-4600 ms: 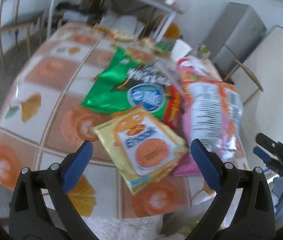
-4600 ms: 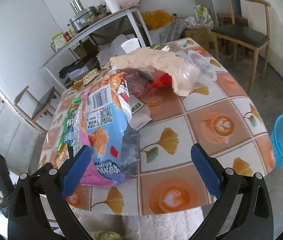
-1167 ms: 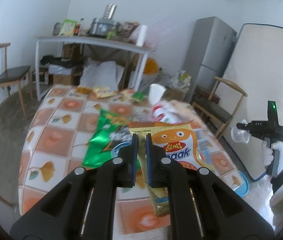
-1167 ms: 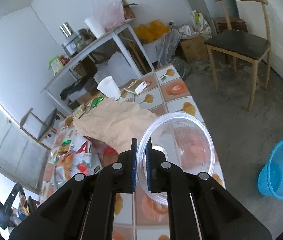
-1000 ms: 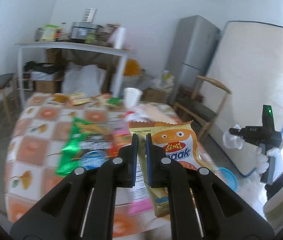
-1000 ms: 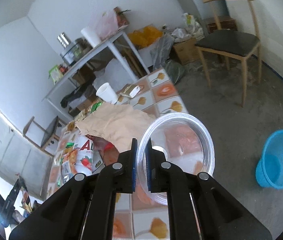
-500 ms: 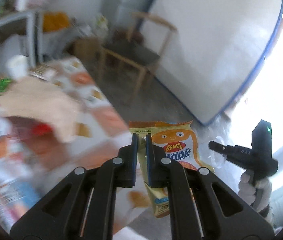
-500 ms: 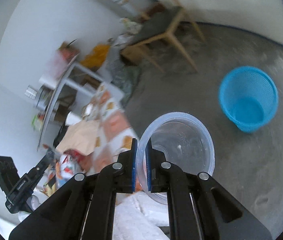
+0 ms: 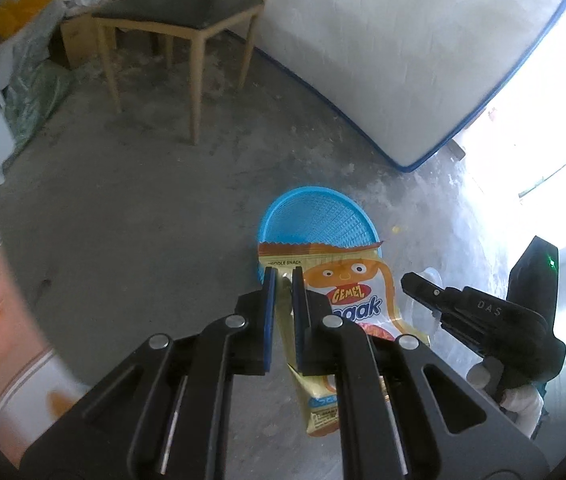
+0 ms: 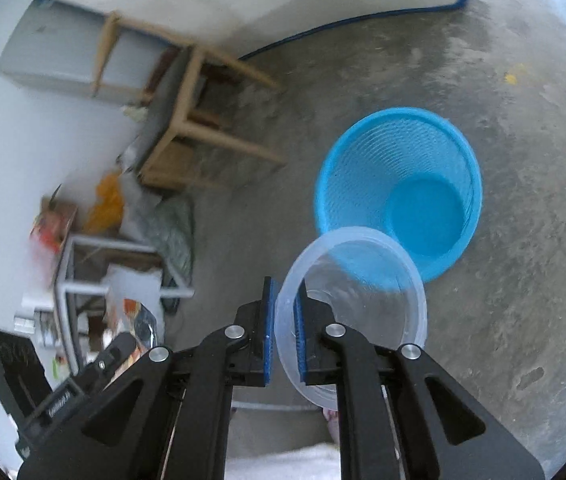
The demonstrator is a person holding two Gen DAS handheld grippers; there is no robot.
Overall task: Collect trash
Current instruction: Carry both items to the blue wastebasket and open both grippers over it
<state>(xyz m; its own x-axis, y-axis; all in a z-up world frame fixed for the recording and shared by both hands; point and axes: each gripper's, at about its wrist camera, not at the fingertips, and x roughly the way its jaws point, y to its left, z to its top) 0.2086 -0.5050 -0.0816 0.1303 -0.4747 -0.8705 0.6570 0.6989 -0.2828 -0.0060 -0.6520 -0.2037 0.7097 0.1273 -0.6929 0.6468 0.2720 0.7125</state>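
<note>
- Above the concrete floor [image 9: 131, 208], the left gripper [image 9: 281, 280] pinches a yellow noodle-snack packet [image 9: 347, 300] by its left edge, blue pads pressed on the foil near the packet's upper corner.
- From that grip the packet hangs to the right of and below the pads, its printed face toward the camera and its top edge overlapping the near rim of the blue basket [image 9: 315, 216] on the floor.
- Over on the right gripper [image 10: 283, 308], the jaws have just been opening a little, with the rim of a clear plastic bowl [image 10: 363, 292] between them; the right pad lies against the inside of the bowl wall, and whether the left pad touches the outside cannot be told.
- That bowl sticks out to the right of the pads, its mouth tilted, and its far edge overlaps the basket's near wall [image 10: 363, 152] in the right wrist view.
- In the left wrist view the right gripper [image 9: 411, 280] points toward the basket from the right, held by a white-gloved hand [image 9: 519, 396].
- Beyond the basket stand a wooden chair [image 9: 179, 4] and a white board with blue edging [image 9: 383, 60] leaning at the wall.
</note>
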